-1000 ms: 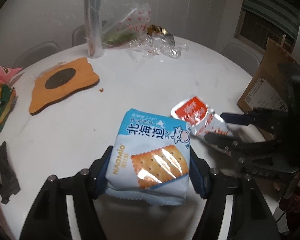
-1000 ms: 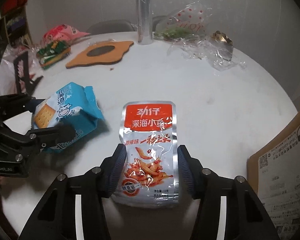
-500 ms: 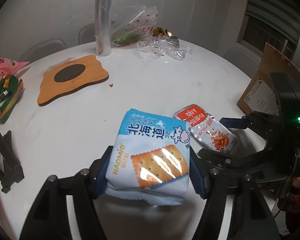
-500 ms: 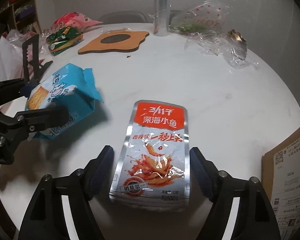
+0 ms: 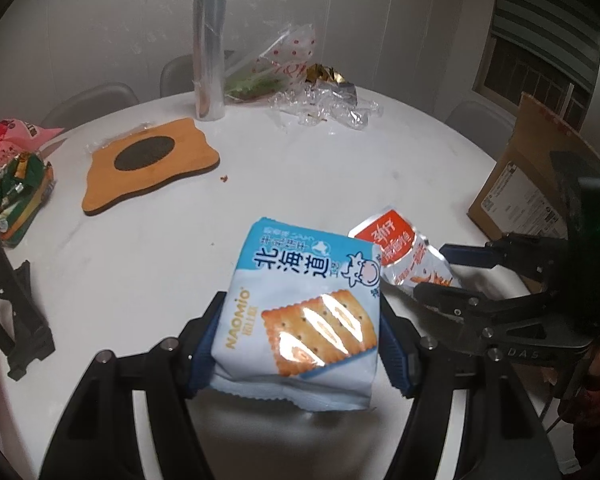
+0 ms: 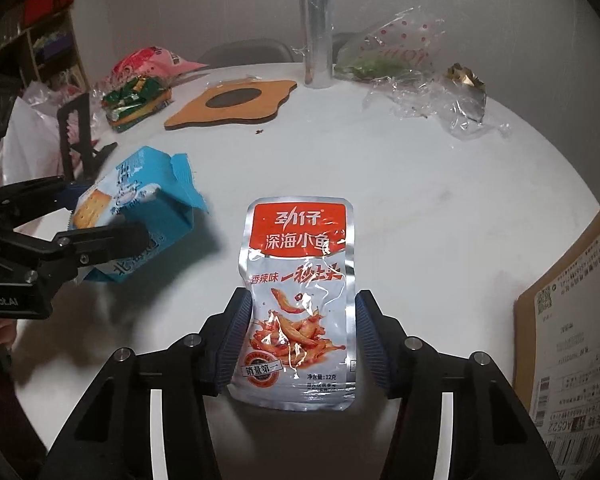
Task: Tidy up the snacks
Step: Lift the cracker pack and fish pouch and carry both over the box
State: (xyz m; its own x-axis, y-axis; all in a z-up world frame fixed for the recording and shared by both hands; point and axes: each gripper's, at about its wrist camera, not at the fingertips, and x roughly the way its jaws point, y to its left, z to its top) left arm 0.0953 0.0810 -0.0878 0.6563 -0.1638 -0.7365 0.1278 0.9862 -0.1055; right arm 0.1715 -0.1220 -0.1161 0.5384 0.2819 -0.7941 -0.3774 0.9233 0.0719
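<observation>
Pouch (image 6: 300,304) of fish snack sits between the right gripper (image 6: 300,340) pads, jaws pinching its sides, long axis running straight ahead along the fingers. Just left, the left gripper (image 5: 300,344) clamps the biscuit pack (image 5: 300,312) the same way, above the table (image 5: 140,264). Both packs nearly touch; neither needs reaching. Far left lies a snack pile (image 6: 138,96), likely the goal, nearer the left hand

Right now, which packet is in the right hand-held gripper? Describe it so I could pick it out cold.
On the round white table, near the cardboard box, the right hand-held gripper grips a flat silver fish-snack pouch. Its orange-red top band and pictured small fish set it apart from the puffy light-blue cracker pack in the left hand-held gripper.
</observation>
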